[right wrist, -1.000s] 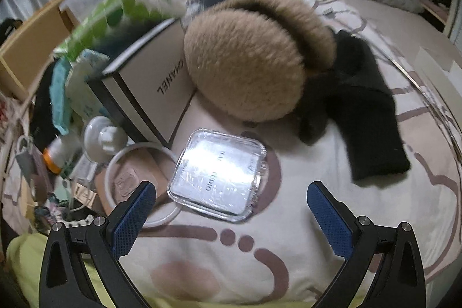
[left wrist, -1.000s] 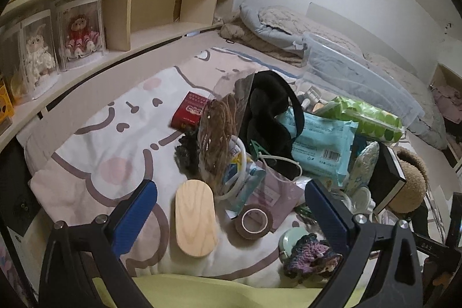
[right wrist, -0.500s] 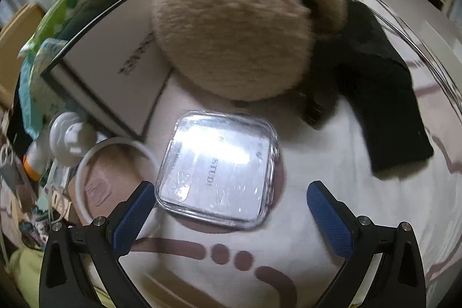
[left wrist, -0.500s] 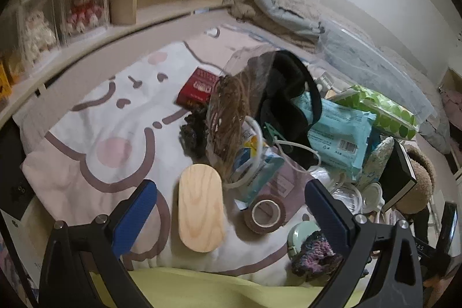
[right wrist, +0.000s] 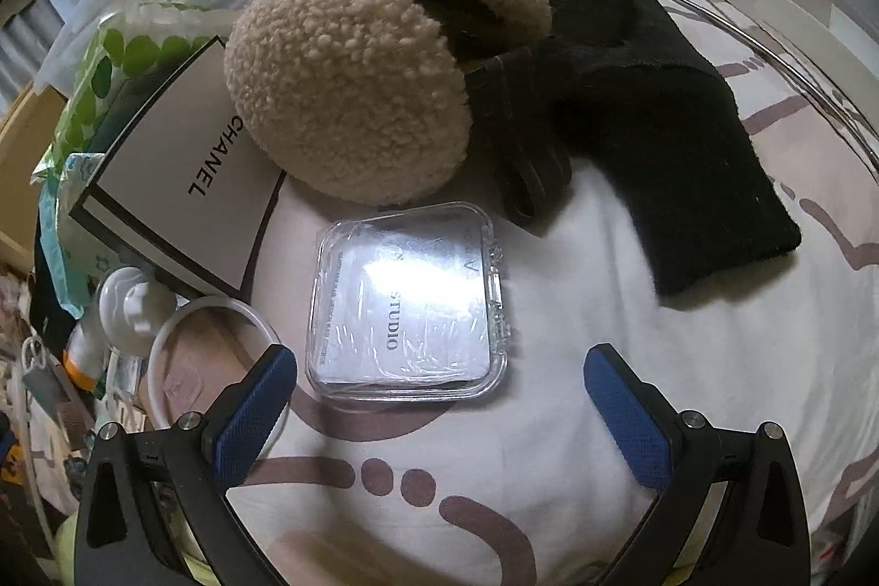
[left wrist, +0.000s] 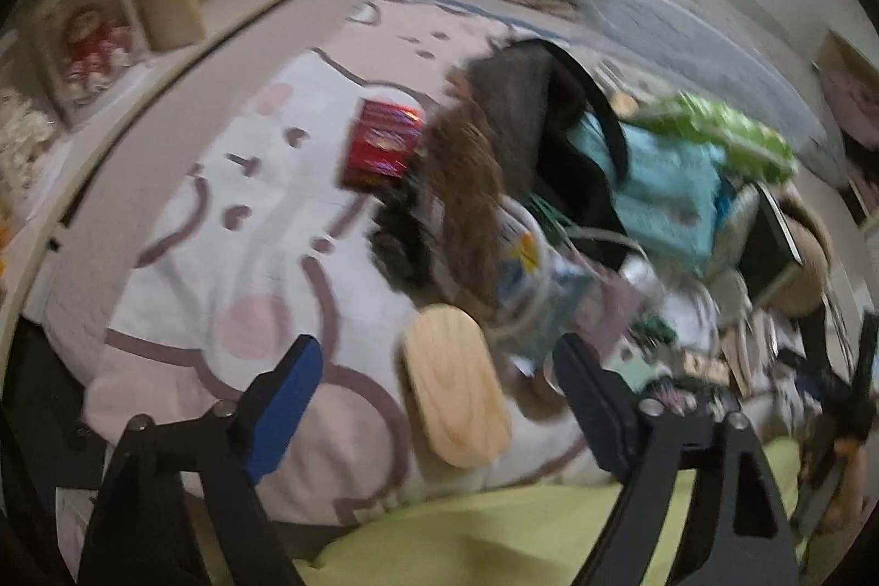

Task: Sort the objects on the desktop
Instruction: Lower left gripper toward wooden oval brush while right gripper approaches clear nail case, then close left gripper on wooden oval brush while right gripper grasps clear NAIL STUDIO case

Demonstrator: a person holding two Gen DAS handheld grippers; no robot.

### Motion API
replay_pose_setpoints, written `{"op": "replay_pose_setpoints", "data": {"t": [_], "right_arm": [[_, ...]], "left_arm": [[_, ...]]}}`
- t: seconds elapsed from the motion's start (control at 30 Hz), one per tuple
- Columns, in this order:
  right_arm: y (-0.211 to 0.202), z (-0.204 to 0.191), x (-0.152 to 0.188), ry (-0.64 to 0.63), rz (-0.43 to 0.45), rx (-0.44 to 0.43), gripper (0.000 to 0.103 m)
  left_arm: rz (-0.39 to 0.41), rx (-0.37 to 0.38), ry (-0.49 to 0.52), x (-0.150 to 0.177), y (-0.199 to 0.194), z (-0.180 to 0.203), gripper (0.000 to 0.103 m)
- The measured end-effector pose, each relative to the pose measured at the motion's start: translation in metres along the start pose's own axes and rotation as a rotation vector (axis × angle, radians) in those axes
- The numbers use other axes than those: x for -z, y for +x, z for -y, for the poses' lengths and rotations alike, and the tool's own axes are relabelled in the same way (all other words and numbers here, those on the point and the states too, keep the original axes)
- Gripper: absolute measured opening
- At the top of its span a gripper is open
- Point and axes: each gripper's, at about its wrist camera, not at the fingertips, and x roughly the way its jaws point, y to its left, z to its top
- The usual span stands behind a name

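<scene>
Patterned blanket [right wrist: 549,366], both hand-held grippers wide open, empty

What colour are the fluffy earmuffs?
Beige earmuffs, dark inner band; clearest in the right wrist view.

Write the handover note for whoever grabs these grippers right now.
Left gripper: jaws open, empty, over the wooden oval; view blurred.
Right gripper: jaws open, empty, just short of the clear plastic case.
Fleece earmuffs lie partly on the Chanel box; black glove beside them.
Done: nothing visibly sorted.
Left: the whole pile; the case looks the likely first pick.
</scene>
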Motion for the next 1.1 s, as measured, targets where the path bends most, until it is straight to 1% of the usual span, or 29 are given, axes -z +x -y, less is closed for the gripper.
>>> {"op": "replay_pose_setpoints", "data": {"t": [0.07,0.13,0.23,0.3,0.33,0.37,0.5,0.53,0.57,0.6,0.63,0.7,0.73,0.83,0.93,1.0,1.1], "right_arm": [[-0.002,0.002,0.003,0.003,0.001,-0.004,0.103],[-0.004,0.004,0.006,0.005,0.002,-0.007,0.103],[-0.007,0.005,0.011,-0.001,0.0,-0.002,0.103],[-0.008,0.006,0.014,-0.006,-0.002,0.003,0.103],[-0.009,0.006,0.015,-0.006,-0.003,0.004,0.103],[-0.01,0.007,0.017,-0.006,-0.003,0.003,0.103],[-0.014,0.011,0.022,-0.003,-0.005,-0.002,0.103],[-0.015,0.012,0.024,-0.002,-0.005,-0.002,0.103],[-0.016,0.013,0.025,-0.002,-0.005,-0.003,0.103],[-0.017,0.014,0.027,-0.001,-0.005,-0.004,0.103],[-0.018,0.015,0.028,0.0,-0.005,-0.005,0.103],[-0.02,0.016,0.032,0.001,-0.004,-0.006,0.103],[-0.021,0.019,0.032,0.0,-0.005,-0.005,0.103],[-0.024,0.022,0.036,-0.001,-0.006,-0.003,0.103],[-0.029,0.026,0.041,0.005,-0.004,-0.013,0.103],[-0.033,0.033,0.045,0.024,0.001,-0.036,0.103],[-0.04,0.042,0.05,0.054,0.013,-0.072,0.103]], "left_arm": [[-0.038,0.03,0.014,0.003,0.006,0.006,0.075],[-0.09,0.05,0.028,0.006,0.017,0.013,0.074],[-0.173,0.033,0.052,0.009,0.034,0.021,0.07],[-0.205,0.021,0.069,0.011,0.04,0.024,0.069],[-0.219,0.016,0.069,0.011,0.044,0.025,0.066],[-0.227,-0.004,0.075,0.012,0.047,0.026,0.066],[-0.225,-0.064,0.108,0.012,0.052,0.029,0.064],[-0.224,-0.096,0.117,0.012,0.054,0.028,0.061],[-0.229,-0.111,0.116,0.012,0.056,0.026,0.058],[-0.234,-0.115,0.109,0.013,0.058,0.024,0.058],[-0.243,-0.091,0.088,0.013,0.061,0.019,0.058],[-0.248,-0.078,0.068,0.014,0.064,0.016,0.058],[-0.243,-0.067,0.063,0.014,0.064,0.015,0.053],[-0.229,-0.063,0.054,0.014,0.062,0.014,0.05],[-0.204,-0.042,0.018,0.012,0.056,0.005,0.049],[-0.172,-0.047,-0.01,0.008,0.05,-0.004,0.047],[-0.144,-0.072,-0.025,0.001,0.045,-0.015,0.046]]}}
